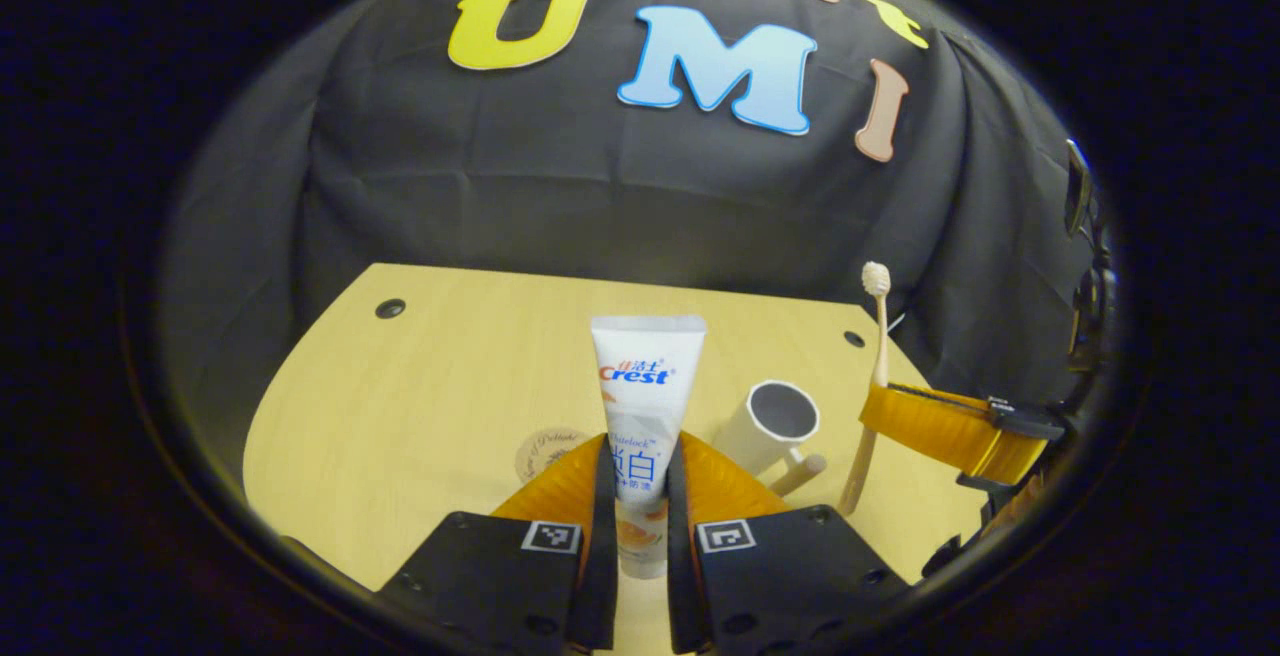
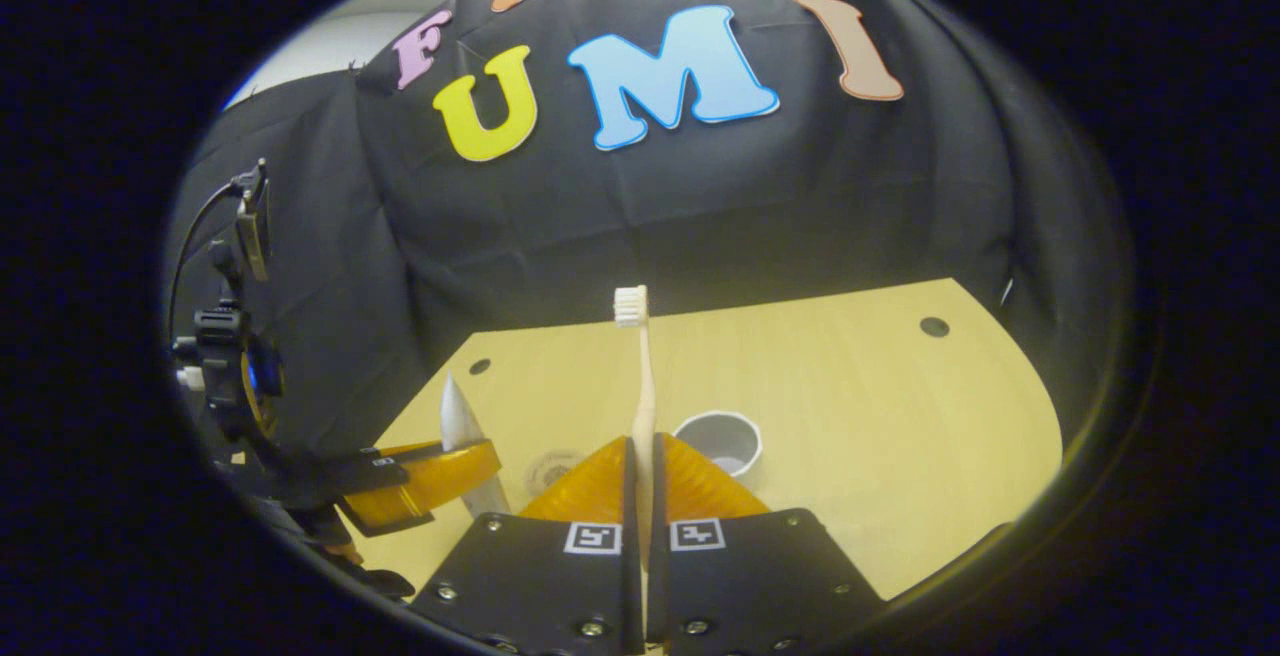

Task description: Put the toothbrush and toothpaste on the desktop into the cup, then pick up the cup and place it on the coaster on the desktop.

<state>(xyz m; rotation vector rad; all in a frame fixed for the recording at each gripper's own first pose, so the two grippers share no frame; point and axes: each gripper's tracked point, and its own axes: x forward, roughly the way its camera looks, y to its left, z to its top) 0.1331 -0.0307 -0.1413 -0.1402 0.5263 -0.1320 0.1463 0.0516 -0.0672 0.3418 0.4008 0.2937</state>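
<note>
"Crest" on the toothpaste tube.

Each gripper has two flat black plates at the bottom of its own view, studded with small screws and each bearing a square black-and-white marker near the inner corner. Ahead of the plates, ribbed orange wedges taper forward to the jaws. Seen side-on, the left gripper shows a black body with a cable looping up (to a small mounted block), and the right gripper shows the same orange ribbing under a black bracket.
</note>
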